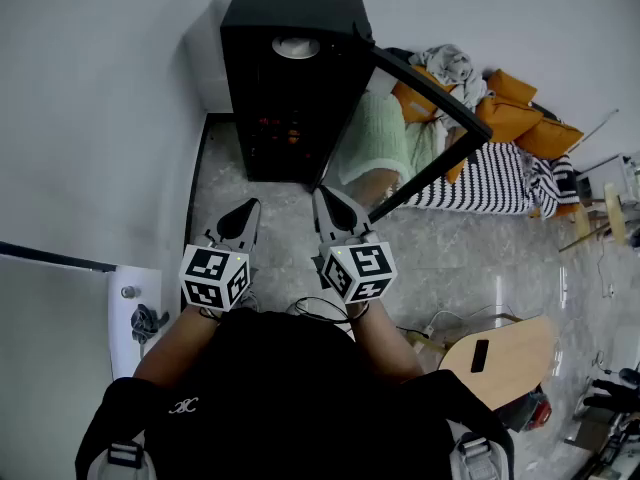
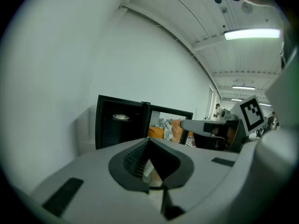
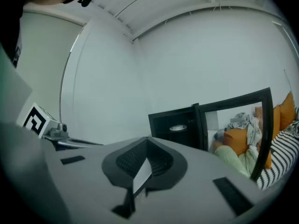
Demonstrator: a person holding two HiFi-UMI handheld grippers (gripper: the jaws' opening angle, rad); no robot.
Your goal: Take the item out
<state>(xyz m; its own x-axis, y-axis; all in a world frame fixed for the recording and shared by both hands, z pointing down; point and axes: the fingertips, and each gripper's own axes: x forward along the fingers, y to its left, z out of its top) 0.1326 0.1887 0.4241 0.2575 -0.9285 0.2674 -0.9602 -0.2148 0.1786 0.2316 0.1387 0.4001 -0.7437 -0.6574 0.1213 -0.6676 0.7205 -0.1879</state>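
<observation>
Black cabinet (image 1: 262, 88) ahead of the grey right gripper (image 1: 324, 194), white dish (image 1: 296, 46) inside. Off to its right: orange cushions (image 1: 512, 116), black-and-white striped blanket (image 1: 490, 183), pale green cloth (image 1: 380, 133).

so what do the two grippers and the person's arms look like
Both the left gripper and the right gripper are pale grey and taper to a point, with black ribbed pads inside. Each carries a white cube printed with black square markers. The person wears a black short-sleeved top with a small white logo and grey-buckled shoulder straps.
</observation>
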